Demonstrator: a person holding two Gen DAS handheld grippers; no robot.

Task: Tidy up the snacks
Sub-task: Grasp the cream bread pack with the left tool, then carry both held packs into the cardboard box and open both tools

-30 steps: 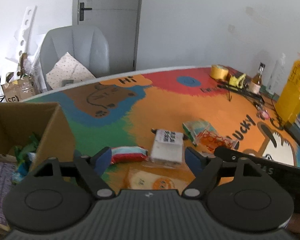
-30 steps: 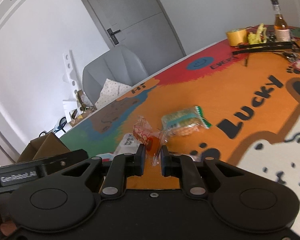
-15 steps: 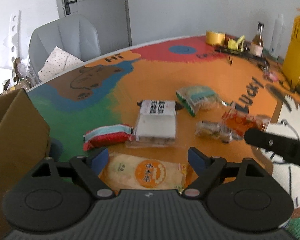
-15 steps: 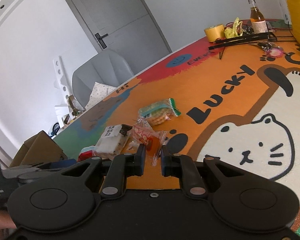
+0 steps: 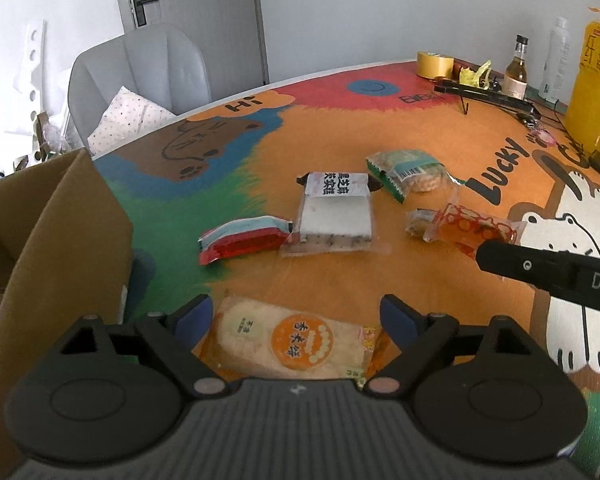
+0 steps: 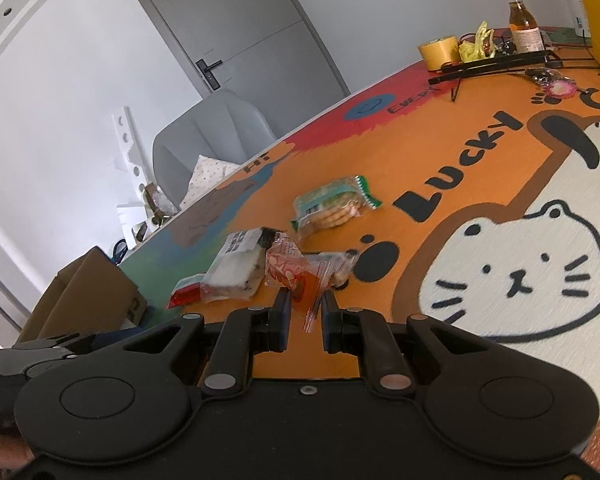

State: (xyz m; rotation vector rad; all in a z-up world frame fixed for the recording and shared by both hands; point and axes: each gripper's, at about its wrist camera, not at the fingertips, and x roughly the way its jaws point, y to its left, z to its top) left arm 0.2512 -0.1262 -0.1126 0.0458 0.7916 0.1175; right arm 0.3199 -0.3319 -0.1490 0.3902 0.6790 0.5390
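Above the mat, the left gripper (image 5: 296, 316) tilts downward, jaws opening wide astride the rice cracker packet (image 5: 290, 342); the right gripper (image 6: 303, 312), angled lower, pinches the orange candy wrapper (image 6: 296, 276).

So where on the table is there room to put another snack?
Bare patches: the cloth between the cardboard box and the red-and-blue packet, and the white cat picture. It is crowded around the white cake pack and at the far edge by the tape roll.
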